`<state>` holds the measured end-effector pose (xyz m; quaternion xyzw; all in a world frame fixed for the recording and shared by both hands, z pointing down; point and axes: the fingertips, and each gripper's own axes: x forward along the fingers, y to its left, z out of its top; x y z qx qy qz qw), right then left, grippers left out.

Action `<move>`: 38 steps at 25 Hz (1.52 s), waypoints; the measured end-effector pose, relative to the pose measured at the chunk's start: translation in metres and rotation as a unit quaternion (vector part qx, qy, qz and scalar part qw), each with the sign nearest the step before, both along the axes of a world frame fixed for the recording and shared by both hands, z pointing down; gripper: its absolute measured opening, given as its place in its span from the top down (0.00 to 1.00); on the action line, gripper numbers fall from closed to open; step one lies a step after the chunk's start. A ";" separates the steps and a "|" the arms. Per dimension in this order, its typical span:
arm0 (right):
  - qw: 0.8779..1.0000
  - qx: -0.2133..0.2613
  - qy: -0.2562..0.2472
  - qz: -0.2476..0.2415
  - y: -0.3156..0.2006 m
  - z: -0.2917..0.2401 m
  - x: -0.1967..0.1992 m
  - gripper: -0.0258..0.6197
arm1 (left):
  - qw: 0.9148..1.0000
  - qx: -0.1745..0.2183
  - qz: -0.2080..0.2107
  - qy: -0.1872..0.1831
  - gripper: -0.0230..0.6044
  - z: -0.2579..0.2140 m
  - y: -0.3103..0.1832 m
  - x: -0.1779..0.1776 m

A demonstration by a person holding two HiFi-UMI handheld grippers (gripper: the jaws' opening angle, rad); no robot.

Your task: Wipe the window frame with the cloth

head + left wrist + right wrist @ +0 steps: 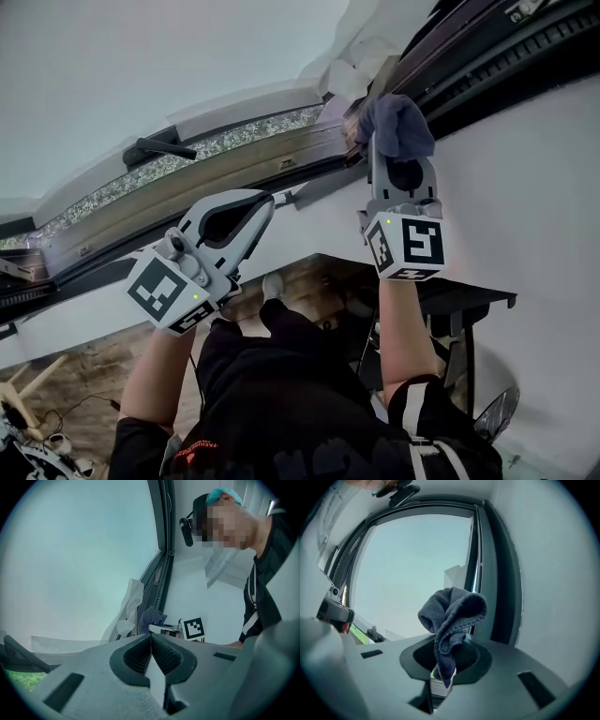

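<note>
Clamped cloth (452, 611), perhaps touching frame (492, 583)

Fuzzy terry cloth (452, 613), ribbed edging

Flat, pale daylight comes through the window glass (141, 66), which is washed out to an even grey-white. In the head view the floor (84, 375) lies dim and shadowed, and the whole picture is slightly soft. Both gripper views are fisheye, with black corners and the window frame (487, 573) bent into curves. The cloth (452, 616) is backlit, dark against the bright pane. The left claw (151, 637) and right claw (445, 660) sit near, shaded and blurred.
</note>
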<state>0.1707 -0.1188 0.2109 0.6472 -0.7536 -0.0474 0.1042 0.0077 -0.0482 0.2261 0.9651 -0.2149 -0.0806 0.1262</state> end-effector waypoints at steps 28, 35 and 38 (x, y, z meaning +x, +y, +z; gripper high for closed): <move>0.996 -0.069 0.025 0.054 -0.013 0.098 0.009 0.88 | 0.999 -0.048 0.012 -0.016 0.92 0.049 -0.017 -0.003; 0.995 -0.084 0.016 0.056 -0.014 0.116 0.013 0.88 | 0.998 -0.058 0.016 -0.020 0.92 0.061 -0.019 0.003; 0.994 -0.094 0.010 0.058 -0.012 0.128 0.016 0.88 | 0.998 -0.061 0.017 -0.023 0.92 0.065 -0.019 0.005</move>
